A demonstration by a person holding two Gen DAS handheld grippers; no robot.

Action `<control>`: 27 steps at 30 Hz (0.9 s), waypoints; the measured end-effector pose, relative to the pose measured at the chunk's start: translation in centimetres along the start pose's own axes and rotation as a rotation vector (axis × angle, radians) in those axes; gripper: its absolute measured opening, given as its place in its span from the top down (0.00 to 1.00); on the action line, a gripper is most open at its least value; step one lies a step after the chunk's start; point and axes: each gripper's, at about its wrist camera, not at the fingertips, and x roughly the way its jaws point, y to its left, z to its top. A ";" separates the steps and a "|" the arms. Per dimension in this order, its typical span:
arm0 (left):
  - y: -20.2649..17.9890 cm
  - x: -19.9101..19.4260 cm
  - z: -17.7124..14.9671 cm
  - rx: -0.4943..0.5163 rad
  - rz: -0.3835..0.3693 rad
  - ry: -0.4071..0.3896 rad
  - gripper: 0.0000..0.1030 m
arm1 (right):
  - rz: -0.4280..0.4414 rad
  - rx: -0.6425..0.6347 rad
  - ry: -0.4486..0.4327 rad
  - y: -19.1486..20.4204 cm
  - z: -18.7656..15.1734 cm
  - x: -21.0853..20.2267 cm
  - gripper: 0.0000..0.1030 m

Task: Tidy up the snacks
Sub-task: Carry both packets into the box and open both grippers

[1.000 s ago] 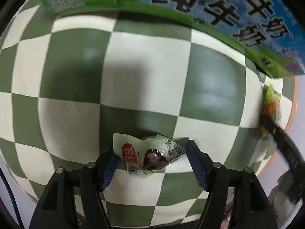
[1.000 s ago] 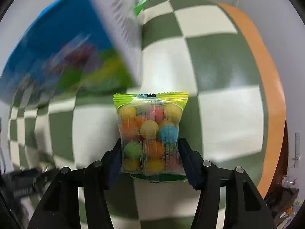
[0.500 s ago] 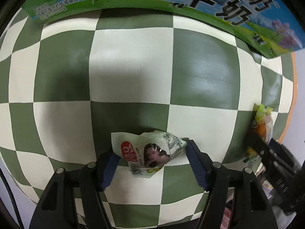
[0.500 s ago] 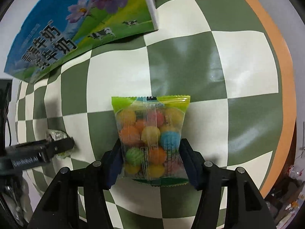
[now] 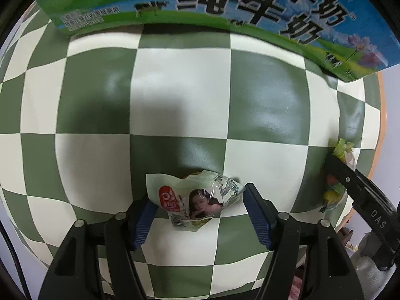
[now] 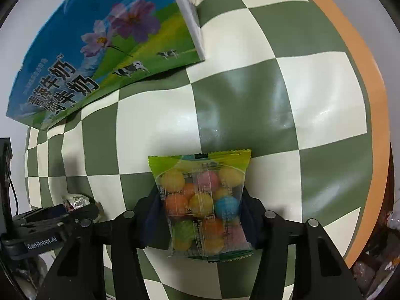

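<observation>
Now, left tongs (image 5: 200,210): the blue pads stand at both ends of a crumpled snack packet (image 5: 193,200); whether they press it, I cannot tell.
Snack packet: pale green and clear, with a red round logo and a printed portrait; small print too fine to read.
Right tongs (image 6: 200,215): the jaws are closing on a candy bag (image 6: 203,205), with both pads against its sides.
Candy bag: clear with a green top edge, full of coloured balls; small print unreadable.
Milk carton (image 6: 100,57): at the far side of the checkered tabletop (image 5: 262,105); large Chinese characters "纯牛奶", cows, purple flowers.
Tong body labels: "GenRobot.AI" and "DAS".
</observation>
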 end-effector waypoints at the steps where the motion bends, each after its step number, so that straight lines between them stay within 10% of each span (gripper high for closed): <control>1: 0.2 -0.5 -0.1 -0.003 -0.007 -0.004 0.36 | 0.012 0.004 -0.001 0.0 0.0 -0.3 0.45; 16: -2.6 -17.2 4.7 0.083 -0.212 -0.209 0.36 | 0.259 -0.084 -0.196 4.2 3.8 -14.4 0.46; 27: -2.5 -16.5 20.8 0.109 -0.050 -0.180 0.36 | 0.153 -0.141 -0.201 9.7 18.1 -12.0 0.46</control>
